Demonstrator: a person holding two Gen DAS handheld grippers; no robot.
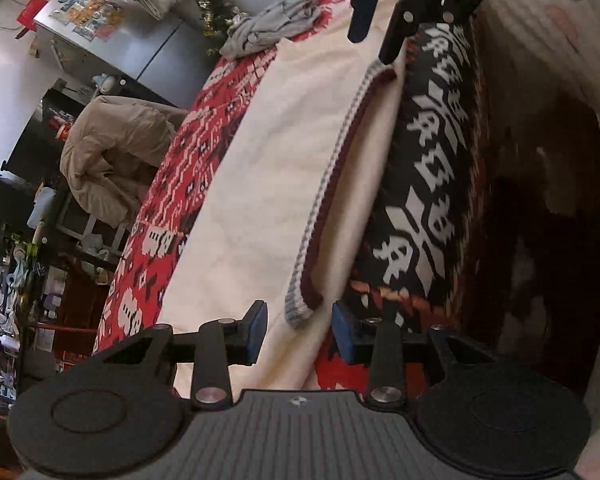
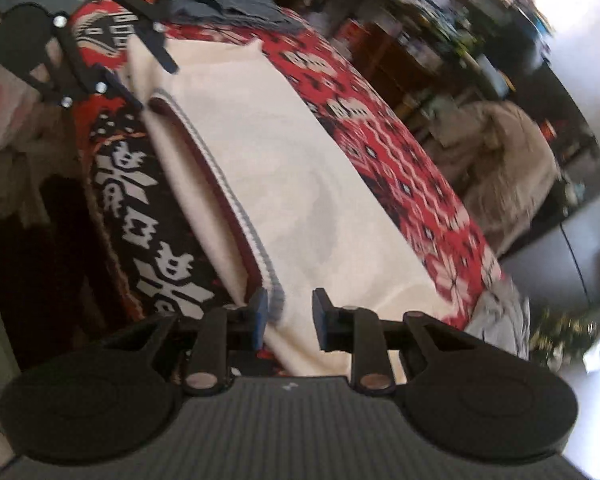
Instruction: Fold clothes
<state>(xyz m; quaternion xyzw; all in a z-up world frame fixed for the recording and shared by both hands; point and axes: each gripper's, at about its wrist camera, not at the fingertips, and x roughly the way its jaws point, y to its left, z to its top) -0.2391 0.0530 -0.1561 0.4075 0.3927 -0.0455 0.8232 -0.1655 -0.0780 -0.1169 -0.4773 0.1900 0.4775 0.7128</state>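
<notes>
Cream garment [image 1: 284, 168] lies between two grippers, left gripper [image 1: 299, 330] and right gripper [image 2: 289, 314], jaws apart.

Red patterned blanket [image 1: 188, 152] covers work surface. Black cloth with white characters [image 1: 432, 168] lies along its edge. Beige padded jacket [image 1: 112, 160] heaped on chair beside surface. Steel fridge [image 1: 112, 40] with stickers behind. Cluttered shelves [image 2: 440, 20] across room, blurred.

Daylight, moderately bright. My left wrist view is fairly sharp centrally; strong fisheye bending at the edges. Right wrist view is motion-blurred, worst along the cluttered dark shelves [image 2: 440, 12]. Glare whitens its upper right corner; lower left falls into shadow.
</notes>
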